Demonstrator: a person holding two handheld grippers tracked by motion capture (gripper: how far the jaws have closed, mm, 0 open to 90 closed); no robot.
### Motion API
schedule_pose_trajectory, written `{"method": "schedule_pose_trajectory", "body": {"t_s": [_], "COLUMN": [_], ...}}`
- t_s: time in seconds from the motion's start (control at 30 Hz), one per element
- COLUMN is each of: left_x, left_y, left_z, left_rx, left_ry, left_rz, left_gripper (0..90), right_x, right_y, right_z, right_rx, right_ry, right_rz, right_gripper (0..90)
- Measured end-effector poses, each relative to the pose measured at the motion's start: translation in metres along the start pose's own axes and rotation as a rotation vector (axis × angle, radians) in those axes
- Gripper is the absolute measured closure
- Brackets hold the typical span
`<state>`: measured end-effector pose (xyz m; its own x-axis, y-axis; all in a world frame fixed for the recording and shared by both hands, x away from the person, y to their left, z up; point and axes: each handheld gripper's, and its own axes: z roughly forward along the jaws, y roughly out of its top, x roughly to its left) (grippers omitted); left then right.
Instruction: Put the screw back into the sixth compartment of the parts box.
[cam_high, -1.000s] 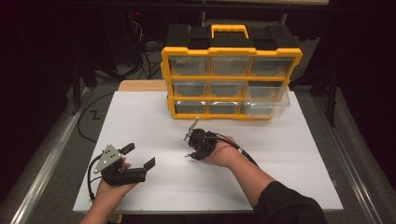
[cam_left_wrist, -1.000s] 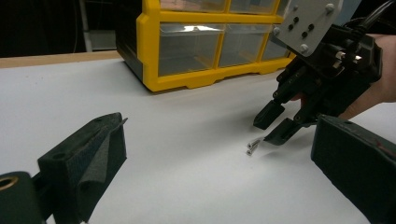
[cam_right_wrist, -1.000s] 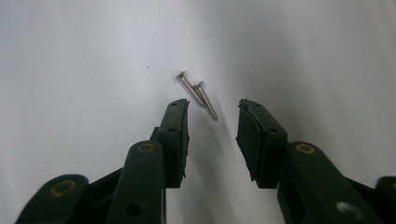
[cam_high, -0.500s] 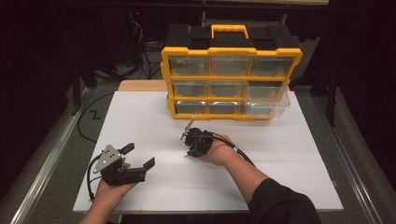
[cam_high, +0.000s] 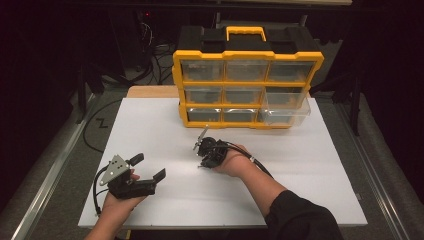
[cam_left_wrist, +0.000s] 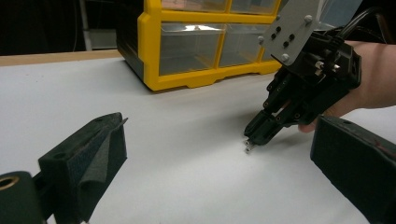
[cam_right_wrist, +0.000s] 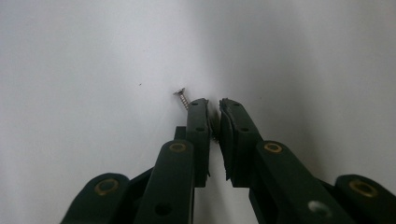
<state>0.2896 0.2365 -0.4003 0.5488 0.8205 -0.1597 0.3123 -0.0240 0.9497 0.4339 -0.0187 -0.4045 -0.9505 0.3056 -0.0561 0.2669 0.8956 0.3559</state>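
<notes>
At the near left of the white table the left gripper rests in the person's left hand, its jaws spread wide with nothing between them — in the left gripper view the two black jaws stand at either side of the frame with bare tabletop between. A black cable loops off its left side.

Toward the middle of the table, the right gripper is held in the right hand and tips down to the surface, its grey plate raised at the far side. Its jaws have just been closing and now stand almost pressed together, with a thin gap left. In the right gripper view a small silver screw lies on the table just beyond the tip of the left-hand jaw, its flat head away from the jaws and its shank running back toward the gap; whether the pads actually pinch the shank's end is hard to tell, since the tip hides it. In the left gripper view the same screw shows as a small bright speck right under the right gripper's closed tips.

Farther back and to the right stands a yellow-and-black organizer with clear drawers — its lower right drawer is pulled out over the table.
</notes>
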Motion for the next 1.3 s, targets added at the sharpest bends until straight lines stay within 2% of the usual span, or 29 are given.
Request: {"method": "schedule_pose_trajectory", "body": {"t_s": [0.43, 0.67, 0.77, 0.9, 1.27, 1.3], "left_x": [0.001, 0.000, 0.001, 0.000, 0.000, 0.000], "left_y": [0.000, 0.000, 0.000, 0.000, 0.000, 0.000], "left_z": [-0.001, -0.001, -0.001, -0.001, -0.001, -0.001], "left_rx": [-0.001, -0.001, 0.000, 0.000, -0.002, -0.002], "left_ry": [0.002, 0.003, 0.005, 0.004, 0.004, 0.005], "left_rz": [-0.002, -0.001, -0.001, 0.000, 0.001, 0.002], "left_gripper": [4.2, 4.2, 4.2, 4.2, 4.2, 4.2], "right_x": [-0.001, 0.001, 0.001, 0.003, 0.004, 0.004], "right_y": [-0.001, 0.000, 0.000, 0.001, -0.008, -0.009], "right_z": [0.001, 0.000, 0.001, 0.000, -0.023, -0.026], "right_rx": [-0.004, 0.005, -0.009, 0.012, -0.005, 0.008], "right_ry": [0.011, -0.007, 0.005, -0.010, -0.024, -0.027], "right_rz": [0.012, 0.009, 0.007, -0.005, 0.003, -0.001], "right_gripper": [89.1, 89.9, 90.0, 90.0, 89.9, 89.9]}}
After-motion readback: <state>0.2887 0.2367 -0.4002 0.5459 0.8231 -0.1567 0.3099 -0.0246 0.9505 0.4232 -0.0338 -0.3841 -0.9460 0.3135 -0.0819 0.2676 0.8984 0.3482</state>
